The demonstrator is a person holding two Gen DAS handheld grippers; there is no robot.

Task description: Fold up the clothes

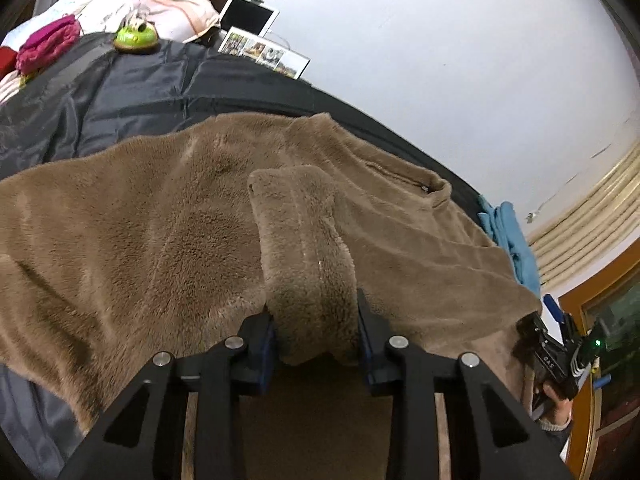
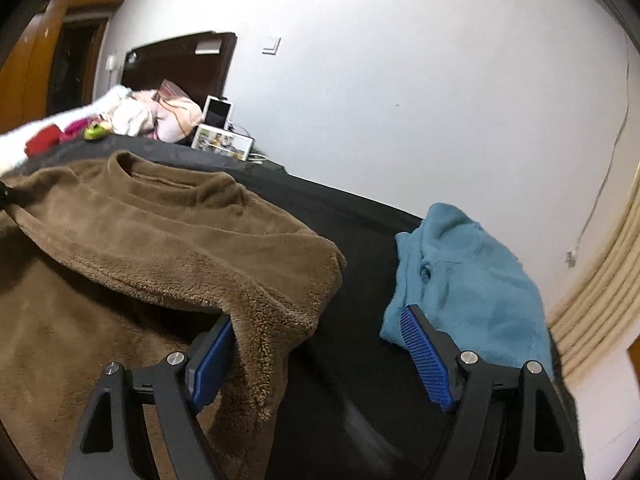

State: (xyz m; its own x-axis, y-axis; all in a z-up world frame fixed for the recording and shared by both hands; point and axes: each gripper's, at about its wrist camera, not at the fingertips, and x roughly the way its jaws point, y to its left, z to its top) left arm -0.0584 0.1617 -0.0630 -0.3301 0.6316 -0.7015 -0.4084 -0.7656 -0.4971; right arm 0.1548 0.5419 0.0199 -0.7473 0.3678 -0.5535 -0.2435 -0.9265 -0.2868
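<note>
brown fleece top (image 1: 168, 216), spread flat, sleeve folded over

Home bedroom: bed (image 2: 360, 240) with dark cover, headboard (image 2: 180, 60) at its far end, clothes pile (image 2: 152, 114) below headboard, curtain (image 2: 600, 300) beside bed.

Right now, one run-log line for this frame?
task: fold clothes | left gripper: shut on brown fleece sweater sleeve | right gripper: open, beside sweater edge | blue fleece garment: untouched on dark bedcover

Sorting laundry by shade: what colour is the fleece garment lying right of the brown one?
Teal-blue fleece garment; clearest in the right wrist view.
</note>
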